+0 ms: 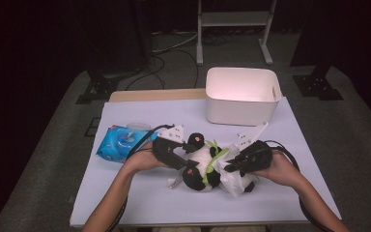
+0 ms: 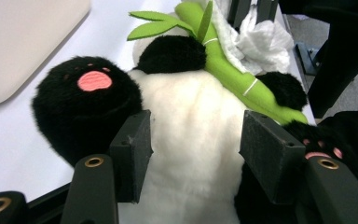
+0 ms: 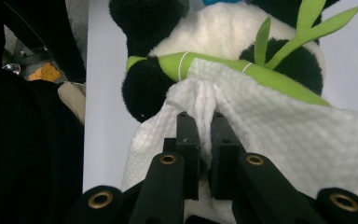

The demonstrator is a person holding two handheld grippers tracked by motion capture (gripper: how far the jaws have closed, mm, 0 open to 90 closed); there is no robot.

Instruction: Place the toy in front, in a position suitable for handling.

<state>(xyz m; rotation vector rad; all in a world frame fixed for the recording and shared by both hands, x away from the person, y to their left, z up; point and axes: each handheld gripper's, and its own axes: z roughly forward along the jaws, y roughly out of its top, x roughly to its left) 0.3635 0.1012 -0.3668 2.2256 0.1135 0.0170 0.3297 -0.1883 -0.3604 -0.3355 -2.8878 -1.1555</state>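
A black-and-white panda plush lies on its back on the pale table, hugging a green bamboo stalk. My left gripper comes in from the left. In the left gripper view my left gripper is open, its jaws either side of the panda's white belly with no clear squeeze on the fur. My right gripper is shut on a bunched fold of a white textured wipe, which drapes over the bamboo stalk and the panda's side. In the high view the right gripper holds the wipe against the plush.
A blue pack of wipes lies left of the plush, behind my left hand. A white open bin stands at the back right of the table. A wooden board edge shows behind the table. Cables trail from both grippers.
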